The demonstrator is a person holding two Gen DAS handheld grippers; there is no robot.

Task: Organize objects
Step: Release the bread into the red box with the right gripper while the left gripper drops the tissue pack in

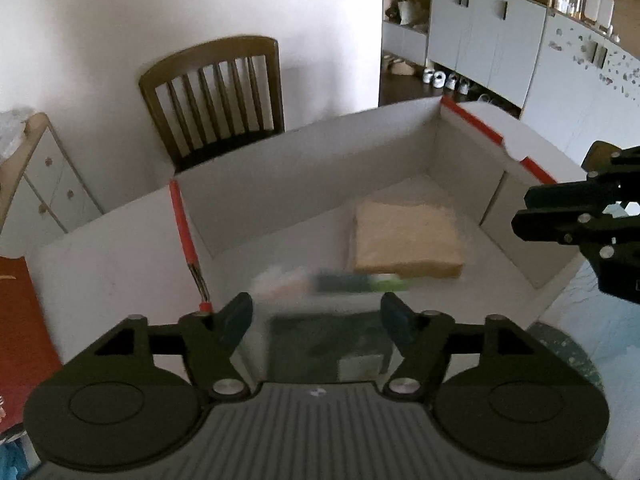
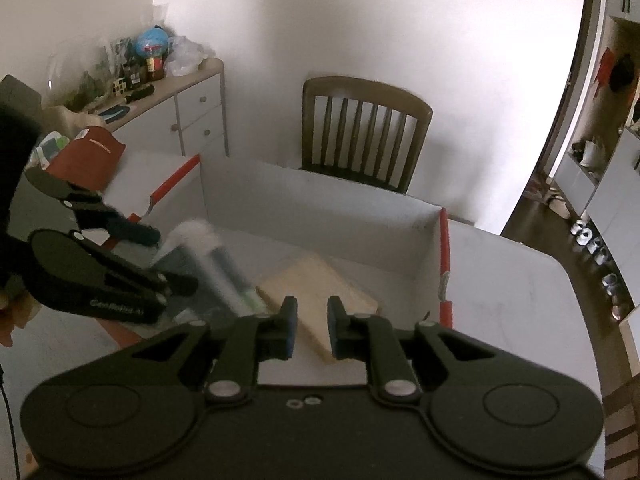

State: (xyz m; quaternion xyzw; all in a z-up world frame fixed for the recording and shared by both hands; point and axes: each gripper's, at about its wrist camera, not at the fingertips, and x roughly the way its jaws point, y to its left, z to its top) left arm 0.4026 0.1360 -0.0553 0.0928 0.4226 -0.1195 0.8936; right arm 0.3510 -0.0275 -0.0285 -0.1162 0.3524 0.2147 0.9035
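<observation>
An open white cardboard box (image 1: 304, 168) with red tape edges sits on the table; it also shows in the right wrist view (image 2: 320, 208). A tan flat block (image 1: 408, 240) lies on its floor, seen too in the right wrist view (image 2: 320, 284). A blurred green-and-white packet (image 1: 352, 282) is in the air just beyond my left gripper (image 1: 316, 316), whose jaws are wide apart; the packet also shows in the right wrist view (image 2: 216, 264). My right gripper (image 2: 312, 328) hovers over the box's near edge, jaws narrowly apart and empty.
A wooden chair (image 1: 216, 96) stands behind the table against the white wall. A red bag (image 2: 88, 156) lies left of the box. A drawer cabinet (image 2: 188, 112) with clutter stands at the left. White cupboards (image 1: 500, 40) are at the far right.
</observation>
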